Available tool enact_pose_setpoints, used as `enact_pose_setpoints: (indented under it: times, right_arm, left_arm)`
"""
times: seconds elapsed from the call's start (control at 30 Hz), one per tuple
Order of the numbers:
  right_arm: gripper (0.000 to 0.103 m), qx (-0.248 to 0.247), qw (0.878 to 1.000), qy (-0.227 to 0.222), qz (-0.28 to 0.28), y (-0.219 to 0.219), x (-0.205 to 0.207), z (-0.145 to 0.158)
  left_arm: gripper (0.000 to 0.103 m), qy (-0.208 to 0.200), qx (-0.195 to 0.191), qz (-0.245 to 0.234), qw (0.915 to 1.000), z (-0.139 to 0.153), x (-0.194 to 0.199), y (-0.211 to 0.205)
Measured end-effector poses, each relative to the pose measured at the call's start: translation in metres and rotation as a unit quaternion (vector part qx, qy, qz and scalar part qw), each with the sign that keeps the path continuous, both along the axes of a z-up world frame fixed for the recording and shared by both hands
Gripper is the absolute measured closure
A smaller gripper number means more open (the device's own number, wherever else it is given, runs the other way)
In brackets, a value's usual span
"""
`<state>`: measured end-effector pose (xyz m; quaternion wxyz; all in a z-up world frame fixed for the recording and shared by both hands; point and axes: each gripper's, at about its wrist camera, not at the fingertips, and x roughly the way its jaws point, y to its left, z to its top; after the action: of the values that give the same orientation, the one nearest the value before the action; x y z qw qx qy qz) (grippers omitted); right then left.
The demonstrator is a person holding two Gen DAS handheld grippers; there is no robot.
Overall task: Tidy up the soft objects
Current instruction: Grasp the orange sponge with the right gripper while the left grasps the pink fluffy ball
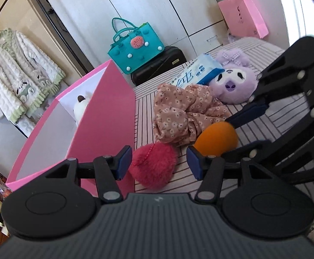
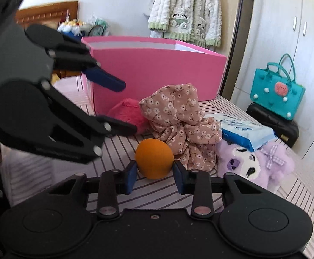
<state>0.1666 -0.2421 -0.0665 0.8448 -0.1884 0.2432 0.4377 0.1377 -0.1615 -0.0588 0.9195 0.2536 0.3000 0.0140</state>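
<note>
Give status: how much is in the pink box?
Done: one white plush sits in the pink box. In hand: right tool closes on the orange ball; left tool is open at the red pompom. Left: floral cloth, purple plush, wipes.

White wardrobe doors (image 1: 135, 10) fill the back wall, daylight washing over them; a teal handbag (image 1: 135, 45) sits on a black suitcase (image 1: 159, 64) beside the striped bed (image 1: 275, 118), a fluffy white jacket (image 2: 187, 13) hangs on a rail, a pink paper bag (image 1: 243, 15) against the cupboards
</note>
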Motion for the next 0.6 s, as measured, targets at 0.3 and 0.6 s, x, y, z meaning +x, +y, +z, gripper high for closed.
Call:
enact_pose_setpoints:
  times: [0.3, 0.6]
  right_arm:
    - [0.064, 0.018, 0.999, 0.009, -0.031, -0.026, -0.004, 0.002]
    - [0.064, 0.046, 0.998, 0.017, -0.039, -0.04, -0.002, 0.006]
  left_arm:
    - [0.046, 0.015, 0.052, 0.018, 0.9984, -0.016, 0.015, -0.011]
    - [0.047, 0.031, 0.041, 0.036, 0.998, -0.016, 0.029, -0.002]
